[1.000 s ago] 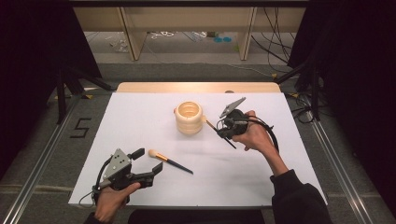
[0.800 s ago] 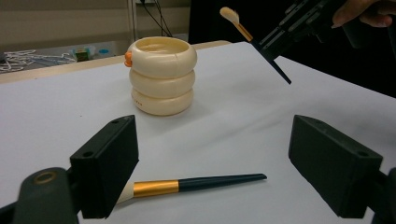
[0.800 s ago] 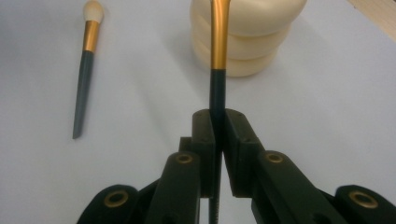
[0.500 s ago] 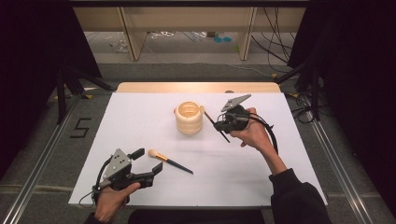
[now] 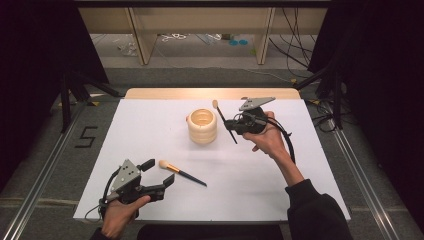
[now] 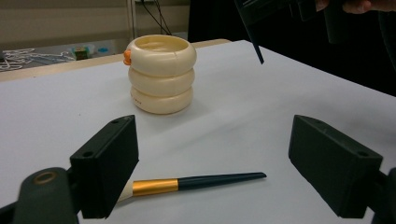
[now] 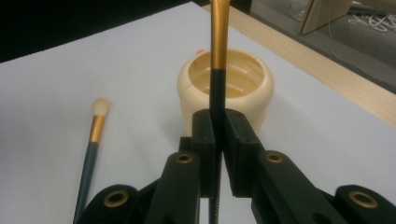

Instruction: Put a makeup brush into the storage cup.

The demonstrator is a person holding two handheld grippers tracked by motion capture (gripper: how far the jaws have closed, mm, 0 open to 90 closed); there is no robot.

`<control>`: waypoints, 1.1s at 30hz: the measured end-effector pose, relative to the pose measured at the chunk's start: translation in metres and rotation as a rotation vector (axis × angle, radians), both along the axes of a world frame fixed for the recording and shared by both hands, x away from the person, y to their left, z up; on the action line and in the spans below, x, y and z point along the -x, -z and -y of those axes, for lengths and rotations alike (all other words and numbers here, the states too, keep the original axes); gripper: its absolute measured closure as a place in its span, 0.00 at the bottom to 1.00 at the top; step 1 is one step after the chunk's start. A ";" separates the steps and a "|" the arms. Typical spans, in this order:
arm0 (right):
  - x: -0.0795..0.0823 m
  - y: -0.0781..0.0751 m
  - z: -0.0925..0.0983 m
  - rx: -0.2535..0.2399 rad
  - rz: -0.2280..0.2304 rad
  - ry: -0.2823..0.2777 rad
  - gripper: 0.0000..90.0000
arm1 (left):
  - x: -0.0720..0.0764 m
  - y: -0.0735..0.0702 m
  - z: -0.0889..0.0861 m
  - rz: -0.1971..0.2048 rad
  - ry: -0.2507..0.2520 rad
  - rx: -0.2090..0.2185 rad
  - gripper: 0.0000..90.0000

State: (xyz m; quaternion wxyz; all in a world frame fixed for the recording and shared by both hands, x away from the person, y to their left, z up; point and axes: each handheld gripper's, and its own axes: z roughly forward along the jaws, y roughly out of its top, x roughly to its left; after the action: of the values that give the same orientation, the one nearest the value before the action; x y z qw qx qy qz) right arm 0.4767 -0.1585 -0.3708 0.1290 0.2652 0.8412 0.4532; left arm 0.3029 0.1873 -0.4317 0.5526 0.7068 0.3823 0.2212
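Raised brush tipped upright, pinched by right hand-held gripper, bristles cropped, left hand-held gripper spread

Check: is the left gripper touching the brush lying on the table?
Apart. In the left gripper view the brush lies flat between the open jaws, white table visible on both sides.

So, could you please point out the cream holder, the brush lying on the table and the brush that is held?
cream holder [image 5: 202, 131], high view, on its side wall.
lying brush [image 6: 219, 179], left gripper view, on its dark handle.
held brush [image 7: 218, 42], right gripper view, on its gold ferrule.
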 end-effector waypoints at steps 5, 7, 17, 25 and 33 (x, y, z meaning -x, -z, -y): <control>-0.002 -0.006 -0.006 -0.049 0.014 -0.004 0.93 | 0.000 0.000 0.000 0.000 0.000 -0.001 0.17; -0.003 -0.007 -0.008 -0.054 0.020 -0.005 0.93 | 0.000 0.000 0.000 0.001 -0.001 -0.001 0.17; -0.009 -0.007 -0.013 -0.116 0.034 0.002 0.93 | 0.000 0.000 0.000 0.001 0.002 0.002 0.17; -0.014 -0.007 -0.015 -0.146 0.043 0.011 0.93 | -0.001 0.000 0.000 0.002 0.003 0.002 0.17; -0.019 -0.013 -0.020 -0.165 0.059 0.009 0.93 | 0.000 0.000 -0.001 0.001 -0.001 0.002 0.17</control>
State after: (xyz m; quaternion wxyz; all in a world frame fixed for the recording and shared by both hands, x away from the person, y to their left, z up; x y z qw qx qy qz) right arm 0.4955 -0.1381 -0.3582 0.1334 0.2653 0.7956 0.5281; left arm 0.3033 0.1879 -0.4317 0.5534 0.7059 0.3827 0.2212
